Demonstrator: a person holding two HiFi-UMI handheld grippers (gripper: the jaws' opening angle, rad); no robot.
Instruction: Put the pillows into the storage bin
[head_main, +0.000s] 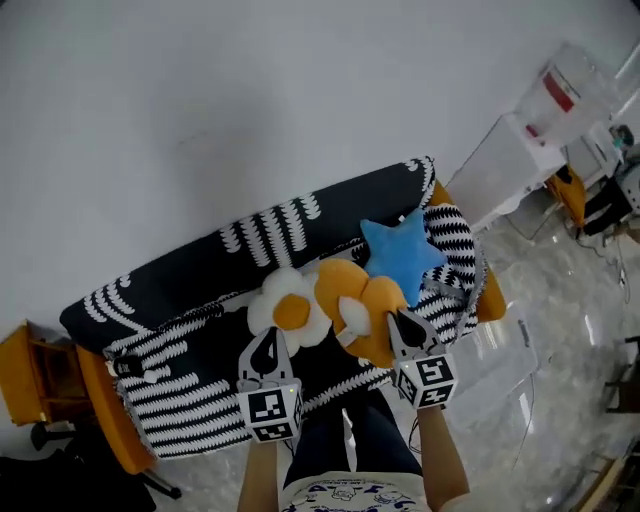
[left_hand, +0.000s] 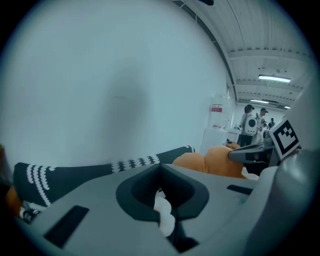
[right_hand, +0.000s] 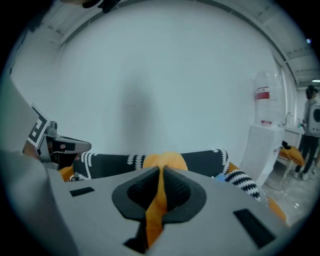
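Observation:
A white flower-shaped pillow (head_main: 290, 305) with an orange centre lies on the sofa (head_main: 200, 270), which has a black-and-white striped cover. My left gripper (head_main: 268, 345) is shut on its near edge, and white fabric (left_hand: 162, 212) shows pinched between the jaws. Beside it sits an orange pillow (head_main: 352, 298). My right gripper (head_main: 403, 325) is shut on this one, with a fold of orange fabric (right_hand: 154, 212) clamped between the jaws. Behind them a blue star pillow (head_main: 400, 250) leans on the sofa's right armrest. A clear plastic bin (head_main: 500, 365) stands on the floor to the right.
A white wall rises behind the sofa. To the right stand a white cabinet (head_main: 500, 165) and a water dispenser (right_hand: 265, 107). An orange stool (head_main: 25, 375) is at the sofa's left end. People stand far off at the right (left_hand: 250, 125). The floor is glossy marble.

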